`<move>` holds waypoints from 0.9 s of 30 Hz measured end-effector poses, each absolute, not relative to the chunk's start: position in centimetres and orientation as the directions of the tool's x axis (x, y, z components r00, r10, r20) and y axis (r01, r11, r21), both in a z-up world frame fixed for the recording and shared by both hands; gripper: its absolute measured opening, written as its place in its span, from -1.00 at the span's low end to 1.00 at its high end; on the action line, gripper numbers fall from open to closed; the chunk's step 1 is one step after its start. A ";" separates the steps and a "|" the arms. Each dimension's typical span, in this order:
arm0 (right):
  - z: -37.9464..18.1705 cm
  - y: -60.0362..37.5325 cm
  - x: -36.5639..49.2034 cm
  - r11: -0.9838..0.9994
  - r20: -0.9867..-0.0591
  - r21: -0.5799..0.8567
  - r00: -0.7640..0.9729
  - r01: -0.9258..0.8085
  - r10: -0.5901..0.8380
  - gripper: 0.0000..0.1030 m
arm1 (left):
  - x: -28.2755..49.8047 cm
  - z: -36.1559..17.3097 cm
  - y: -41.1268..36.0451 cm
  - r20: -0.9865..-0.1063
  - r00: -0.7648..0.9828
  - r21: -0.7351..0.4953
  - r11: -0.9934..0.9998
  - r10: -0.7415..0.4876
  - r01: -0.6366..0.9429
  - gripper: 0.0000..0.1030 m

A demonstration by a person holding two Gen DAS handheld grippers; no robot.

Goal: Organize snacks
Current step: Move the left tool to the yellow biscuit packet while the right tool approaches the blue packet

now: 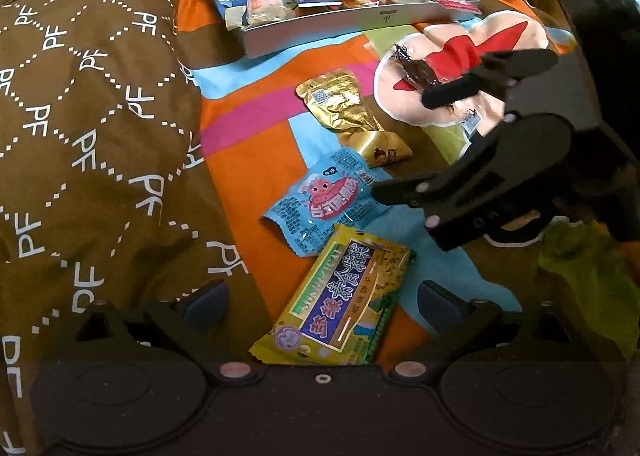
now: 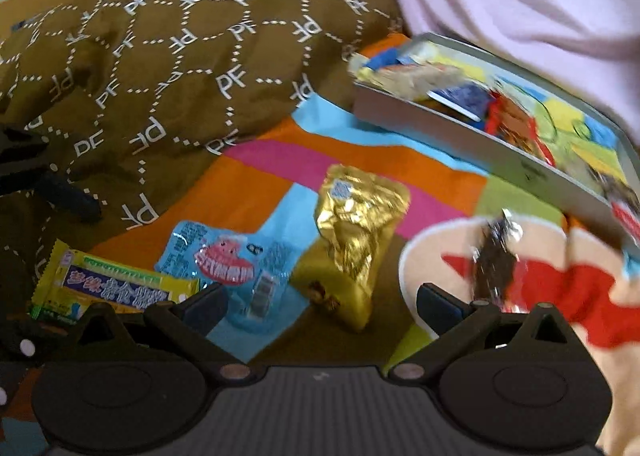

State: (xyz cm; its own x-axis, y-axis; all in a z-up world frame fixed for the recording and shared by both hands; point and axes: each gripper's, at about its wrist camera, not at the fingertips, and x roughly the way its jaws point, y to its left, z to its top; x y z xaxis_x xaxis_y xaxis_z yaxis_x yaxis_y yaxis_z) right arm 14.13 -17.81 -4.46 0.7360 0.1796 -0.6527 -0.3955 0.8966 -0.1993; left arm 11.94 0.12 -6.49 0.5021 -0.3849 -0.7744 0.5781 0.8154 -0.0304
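A: So, snack status? Looks first.

B: Four loose on the bed's colour-block sheet [image 1: 256, 159]. Yellow-green biscuit pack [image 1: 340, 304], flat, purple label panel with Chinese text plus "SUSHIZIC..." down one edge. Touching it, a blue pouch [image 1: 326, 199] with a pink cartoon logo. Next up, a crinkled gold foil pouch [image 1: 342, 103] with a QR code; a small gold packet [image 1: 382, 149] lies against its lower end. Dark-wrapped candy [image 1: 416, 67] sits on the cartoon print, apart from the rest.

A: Box?

B: Grey tray box [image 1: 320, 31] at the far side, several packets already in it; labels blurred, unreadable.

A: Other writing?

B: Brown quilt [image 1: 100, 115] with a repeating "PF" pattern.

A: Jaws?

B: Left gripper [image 1: 324, 306] is spread wide over the biscuit pack, grasping nothing. Right gripper [image 2: 322, 304] is likewise released, hovering near the gold pouch and candy [image 2: 496, 260].
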 end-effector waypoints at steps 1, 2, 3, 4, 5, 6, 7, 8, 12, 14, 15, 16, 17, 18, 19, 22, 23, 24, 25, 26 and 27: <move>-4.5 -17.6 14.3 0.889 -0.652 -0.209 0.735 -0.408 0.184 0.99 | 12.0 -6.5 0.1 -0.774 0.501 -0.032 0.813 -0.388 0.581 0.95; -4.5 -17.4 14.5 0.880 -0.653 -0.215 0.732 -0.423 0.192 0.99 | 11.9 -6.5 0.1 -0.773 0.500 -0.032 0.811 -0.390 0.584 0.95; -4.5 -17.3 14.7 0.872 -0.655 -0.220 0.728 -0.437 0.200 0.99 | 11.9 -6.5 0.1 -0.773 0.498 -0.031 0.809 -0.392 0.588 0.95; -4.5 -17.1 14.8 0.863 -0.657 -0.223 0.724 -0.453 0.210 0.99 | 11.9 -6.6 0.0 -0.774 0.496 -0.030 0.805 -0.394 0.592 0.95; -4.5 -17.0 14.8 0.853 -0.660 -0.227 0.718 -0.470 0.220 0.99 | 11.9 -6.6 -0.1 -0.775 0.493 -0.029 0.801 -0.396 0.598 0.95; -4.5 -17.0 14.9 0.844 -0.661 -0.232 0.715 -0.484 0.228 0.99 | 11.9 -6.7 -0.1 -0.776 0.490 -0.027 0.798 -0.397 0.603 0.94; -4.5 -16.8 14.9 0.831 -0.662 -0.243 0.712 -0.500 0.234 0.99 | 11.9 -6.8 -0.1 -0.777 0.489 -0.024 0.795 -0.396 0.606 0.92; -4.5 -16.7 14.9 0.814 -0.662 -0.260 0.710 -0.519 0.241 0.99 | 11.9 -6.8 -0.2 -0.779 0.487 -0.022 0.793 -0.395 0.609 0.92; -4.6 -16.3 15.1 0.742 -0.662 -0.320 0.699 -0.589 0.269 0.98 | 11.9 -7.0 -0.2 -0.784 0.482 -0.014 0.787 -0.392 0.617 0.87; -4.7 -16.0 15.1 0.699 -0.667 -0.348 0.689 -0.625 0.284 0.94 | 11.9 -7.1 -0.3 -0.784 0.480 -0.013 0.784 -0.393 0.621 0.85; -4.8 -15.8 15.2 0.675 -0.672 -0.361 0.682 -0.644 0.291 0.91 | 11.9 -7.1 -0.3 -0.785 0.479 -0.012 0.782 -0.393 0.623 0.84; -4.9 -15.6 15.3 0.656 -0.675 -0.372 0.677 -0.657 0.295 0.88 | 11.9 -7.1 -0.3 -0.785 0.479 -0.011 0.781 -0.394 0.624 0.84; -4.9 -15.4 15.4 0.633 -0.677 -0.387 0.673 -0.670 0.299 0.85 | 11.9 -7.1 -0.3 -0.785 0.479 -0.011 0.781 -0.393 0.624 0.84; -5.0 -15.2 15.5 0.610 -0.677 -0.402 0.670 -0.683 0.304 0.81 | 11.9 -7.1 -0.3 -0.785 0.479 -0.010 0.781 -0.393 0.624 0.84; -5.0 -15.0 15.6 0.593 -0.678 -0.410 0.667 -0.692 0.309 0.79 | 11.9 -7.1 -0.3 -0.785 0.479 -0.010 0.781 -0.393 0.624 0.84; -5.0 -14.3 16.2 0.551 -0.693 -0.405 0.637 -0.730 0.336 0.75 | 11.9 -7.2 -0.3 -0.786 0.478 -0.007 0.779 -0.392 0.627 0.84; -5.0 -14.1 16.4 0.533 -0.700 -0.405 0.627 -0.743 0.343 0.75 | 11.8 -7.2 -0.4 -0.786 0.478 -0.007 0.780 -0.391 0.626 0.84; -5.1 -13.9 16.6 0.522 -0.703 -0.405 0.620 -0.751 0.347 0.74 | 11.8 -7.2 -0.4 -0.787 0.478 -0.007 0.779 -0.391 0.626 0.84; -5.1 -13.8 16.8 0.514 -0.711 -0.397 0.609 -0.761 0.352 0.71 | 11.8 -7.2 -0.4 -0.786 0.478 -0.006 0.779 -0.391 0.627 0.84; -5.2 -13.7 17.0 0.511 -0.720 -0.384 0.595 -0.769 0.356 0.71 | 11.8 -7.3 -0.4 -0.787 0.478 -0.005 0.778 -0.391 0.628 0.84; -5.3 -13.7 17.2 0.513 -0.726 -0.371 0.586 -0.774 0.359 0.72 | 11.8 -7.3 -0.4 -0.787 0.477 -0.005 0.778 -0.390 0.628 0.84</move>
